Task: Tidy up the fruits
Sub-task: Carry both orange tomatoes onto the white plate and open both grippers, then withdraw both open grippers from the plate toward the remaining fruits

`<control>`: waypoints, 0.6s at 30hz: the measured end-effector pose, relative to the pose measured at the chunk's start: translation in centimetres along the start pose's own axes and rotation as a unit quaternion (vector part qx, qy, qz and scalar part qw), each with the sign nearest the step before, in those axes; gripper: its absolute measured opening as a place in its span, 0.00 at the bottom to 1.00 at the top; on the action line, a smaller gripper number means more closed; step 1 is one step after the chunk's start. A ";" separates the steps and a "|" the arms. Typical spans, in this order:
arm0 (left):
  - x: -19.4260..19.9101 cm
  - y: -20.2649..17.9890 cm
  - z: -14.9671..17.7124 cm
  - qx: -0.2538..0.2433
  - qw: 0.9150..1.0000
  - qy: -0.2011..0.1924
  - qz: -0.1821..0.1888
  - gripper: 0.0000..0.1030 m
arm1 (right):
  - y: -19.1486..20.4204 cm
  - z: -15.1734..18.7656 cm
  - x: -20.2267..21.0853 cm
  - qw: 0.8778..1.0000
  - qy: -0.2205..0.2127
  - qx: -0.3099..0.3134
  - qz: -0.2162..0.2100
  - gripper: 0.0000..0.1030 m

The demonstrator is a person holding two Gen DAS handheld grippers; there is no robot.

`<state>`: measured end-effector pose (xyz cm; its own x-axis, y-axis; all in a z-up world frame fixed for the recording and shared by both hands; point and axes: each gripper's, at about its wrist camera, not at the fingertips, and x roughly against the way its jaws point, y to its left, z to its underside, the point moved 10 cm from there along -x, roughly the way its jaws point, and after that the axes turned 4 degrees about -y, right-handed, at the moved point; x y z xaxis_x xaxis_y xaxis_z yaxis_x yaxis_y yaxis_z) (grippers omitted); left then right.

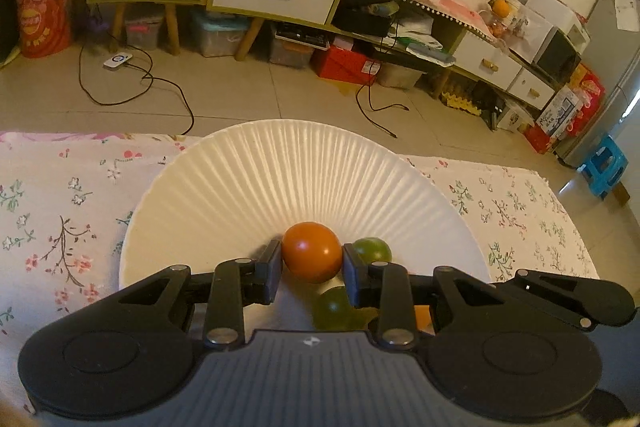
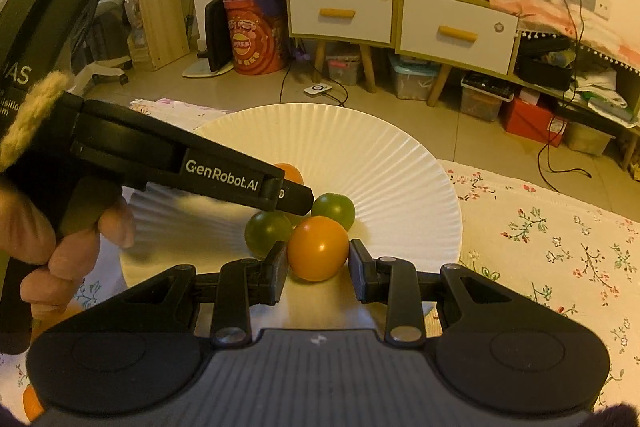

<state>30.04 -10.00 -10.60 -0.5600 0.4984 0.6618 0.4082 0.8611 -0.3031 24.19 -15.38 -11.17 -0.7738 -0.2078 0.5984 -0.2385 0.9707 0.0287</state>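
A white ribbed plate (image 1: pixel 248 179) (image 2: pixel 360 151) lies on the floral cloth. My left gripper (image 1: pixel 312 261) is shut on a dark orange round fruit (image 1: pixel 312 251) just over the plate's near part. Two green fruits (image 1: pixel 372 247) (image 1: pixel 334 307) rest on the plate beside and below it. In the right wrist view my right gripper (image 2: pixel 319 262) is shut on a lighter orange fruit (image 2: pixel 318 247) low over the plate, next to the two green fruits (image 2: pixel 334 211) (image 2: pixel 268 233). The left gripper (image 2: pixel 298 197) reaches in from the left, held by a hand (image 2: pixel 60 259), mostly hiding its fruit (image 2: pixel 291 171).
The floral cloth (image 1: pixel 68 211) (image 2: pixel 560 259) covers the surface around the plate. Something orange (image 2: pixel 30 401) shows at the bottom left edge. Beyond the far edge are tiled floor with cables (image 1: pixel 132 83), white-drawer cabinets (image 2: pixel 456 31) and a blue stool (image 1: pixel 604 167).
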 end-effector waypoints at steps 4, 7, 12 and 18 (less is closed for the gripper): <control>-0.1 0.0 -0.2 0.001 1.000 -0.001 -0.006 0.15 | 0.1 -0.1 0.1 1.000 0.002 0.003 0.005 0.30; 0.2 0.0 -0.3 0.002 1.000 -0.003 -0.010 0.21 | 0.1 -0.1 0.3 1.000 0.004 0.007 0.010 0.37; 1.4 0.0 -0.4 0.003 1.000 -0.017 -0.019 0.33 | -0.1 -0.6 1.3 1.000 0.000 0.006 0.018 0.52; 3.2 -0.2 -0.4 -0.006 0.999 -0.023 -0.034 0.52 | -0.1 -0.5 2.9 1.000 0.005 0.015 0.026 0.61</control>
<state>28.44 -8.64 -8.16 -0.6197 0.4432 0.6478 0.3771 0.8919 -0.2495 22.26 -16.00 -9.05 -0.7801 -0.1555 0.6060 -0.2159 0.9760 -0.0274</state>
